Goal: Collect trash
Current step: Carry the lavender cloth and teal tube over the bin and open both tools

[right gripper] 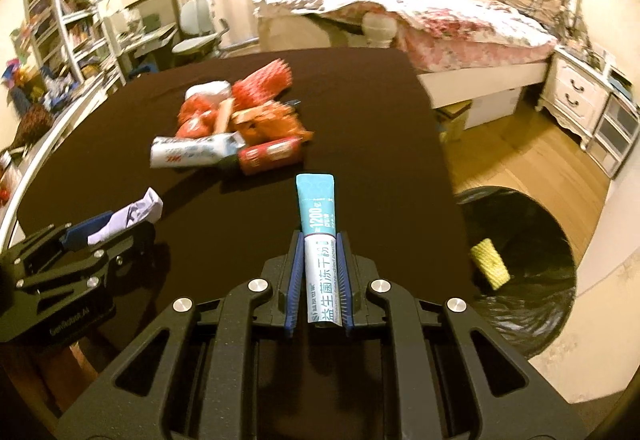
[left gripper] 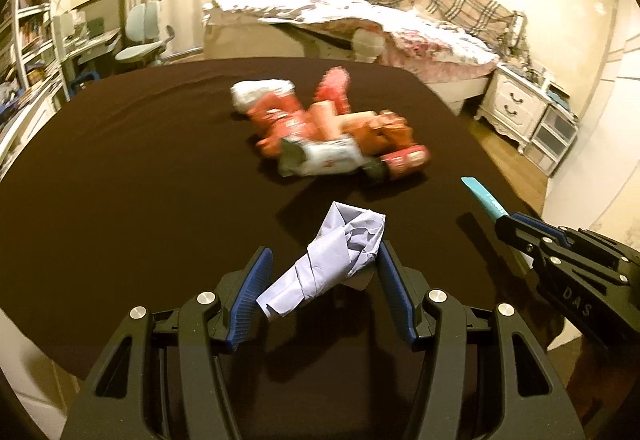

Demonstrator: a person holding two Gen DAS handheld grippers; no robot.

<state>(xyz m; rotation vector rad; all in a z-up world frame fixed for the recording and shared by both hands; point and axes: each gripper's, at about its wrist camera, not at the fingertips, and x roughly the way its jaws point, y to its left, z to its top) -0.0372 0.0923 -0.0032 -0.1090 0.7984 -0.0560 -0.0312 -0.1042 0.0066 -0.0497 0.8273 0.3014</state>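
My left gripper [left gripper: 322, 256] is open, with a crumpled pale lilac paper [left gripper: 328, 264] lying between its blue fingers; the paper also shows in the right wrist view [right gripper: 132, 218]. Whether the pads touch the paper is unclear. My right gripper [right gripper: 318, 236] is shut on a teal and white sachet [right gripper: 318, 224] and holds it upright over the table's right part; the sachet's tip shows in the left wrist view [left gripper: 482, 198]. A heap of red, orange and white wrappers [left gripper: 328, 132] lies mid-table, also in the right wrist view [right gripper: 236, 124].
The table wears a dark brown cloth [left gripper: 120, 168]. A bin lined with a black bag [right gripper: 532, 264], holding a yellow item [right gripper: 490, 264], stands on the floor right of the table. A bed [right gripper: 420, 20], nightstand [right gripper: 576, 96], chair and shelves stand behind.
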